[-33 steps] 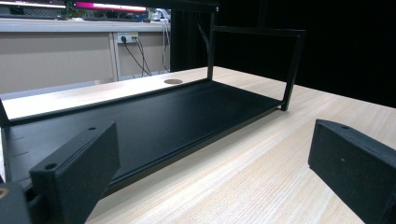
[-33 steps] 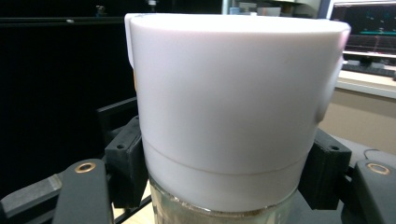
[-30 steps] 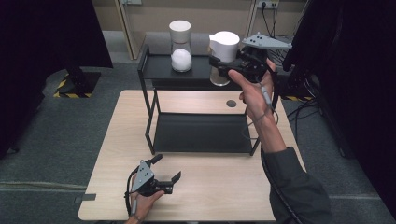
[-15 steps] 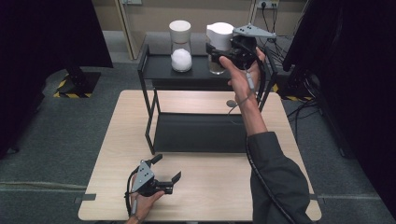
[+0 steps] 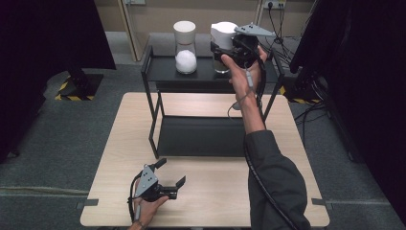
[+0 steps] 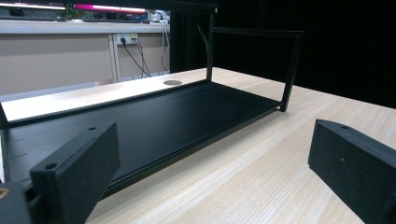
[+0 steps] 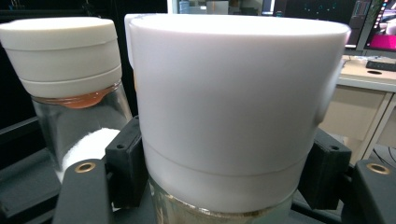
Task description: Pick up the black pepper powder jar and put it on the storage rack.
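My right gripper (image 5: 221, 53) is shut on a glass jar with a wide white lid (image 5: 223, 32), holding it over the right half of the black rack's top shelf (image 5: 160, 73). In the right gripper view the black fingers (image 7: 124, 164) clamp the glass just under the white lid (image 7: 233, 102). Beside it stands a second jar (image 5: 185, 48) with a white lid and white powder inside (image 7: 70, 70). I cannot tell whether the held jar's base touches the shelf. My left gripper (image 5: 171, 173) rests open near the table's front edge, its jaws (image 6: 215, 172) wide apart with nothing between them.
The black two-level rack's lower shelf (image 5: 201, 136) lies bare on the light wooden table (image 5: 215, 191); it fills the middle of the left gripper view (image 6: 140, 121). Cables and sockets sit behind the rack at the right. Dark curtains flank both sides.
The right hand has carried the white-lidded jar away from me and a little left, up to the top shelf next to the powder jar. The left gripper has stayed still.
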The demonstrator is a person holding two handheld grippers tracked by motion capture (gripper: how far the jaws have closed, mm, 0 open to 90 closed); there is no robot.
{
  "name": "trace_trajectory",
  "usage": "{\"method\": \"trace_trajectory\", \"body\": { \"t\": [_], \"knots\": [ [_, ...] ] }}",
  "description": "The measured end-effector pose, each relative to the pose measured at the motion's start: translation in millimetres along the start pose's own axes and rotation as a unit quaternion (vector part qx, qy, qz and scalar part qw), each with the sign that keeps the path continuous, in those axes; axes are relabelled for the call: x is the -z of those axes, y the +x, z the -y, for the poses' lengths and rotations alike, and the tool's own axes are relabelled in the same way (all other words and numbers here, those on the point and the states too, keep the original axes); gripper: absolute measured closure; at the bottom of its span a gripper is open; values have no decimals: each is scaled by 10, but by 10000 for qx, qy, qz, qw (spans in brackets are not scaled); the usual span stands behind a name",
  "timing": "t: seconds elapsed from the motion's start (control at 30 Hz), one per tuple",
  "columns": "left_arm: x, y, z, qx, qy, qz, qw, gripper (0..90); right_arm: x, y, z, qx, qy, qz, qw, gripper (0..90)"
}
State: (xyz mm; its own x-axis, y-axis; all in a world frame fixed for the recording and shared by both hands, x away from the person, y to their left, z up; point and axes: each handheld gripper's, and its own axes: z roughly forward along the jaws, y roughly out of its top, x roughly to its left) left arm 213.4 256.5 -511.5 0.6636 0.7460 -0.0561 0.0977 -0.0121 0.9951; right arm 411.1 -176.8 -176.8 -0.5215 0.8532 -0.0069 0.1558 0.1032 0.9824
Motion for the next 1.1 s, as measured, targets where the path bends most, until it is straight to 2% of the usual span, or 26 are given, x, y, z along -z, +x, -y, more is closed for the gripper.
{"method": "trace_trajectory", "body": {
  "t": [0.7, 0.77, 0.87, 0.93, 1.1],
  "knots": [
    [-8, -6, 4, 11, 7, 6, 10000, 19, -97, 45, 103, 35, -40, 124, 9999, 303],
    [-6, -7, 3, 0, 8, 9, 10000, 19, -100, 90, 109, 154, -62, 217, 9996, 231],
    [-8, -7, 3, 3, 9, 1, 10000, 20, -95, 121, 102, 16, -47, 263, 9996, 86],
    [-9, -9, 4, 3, 12, 0, 10000, 20, -86, 134, 94, -83, -18, 306, 9995, 48],
    [-10, -8, 4, -7, 12, 3, 10000, 20, -45, 124, 101, -158, -8, 276, 9995, 16]
  ]
}}
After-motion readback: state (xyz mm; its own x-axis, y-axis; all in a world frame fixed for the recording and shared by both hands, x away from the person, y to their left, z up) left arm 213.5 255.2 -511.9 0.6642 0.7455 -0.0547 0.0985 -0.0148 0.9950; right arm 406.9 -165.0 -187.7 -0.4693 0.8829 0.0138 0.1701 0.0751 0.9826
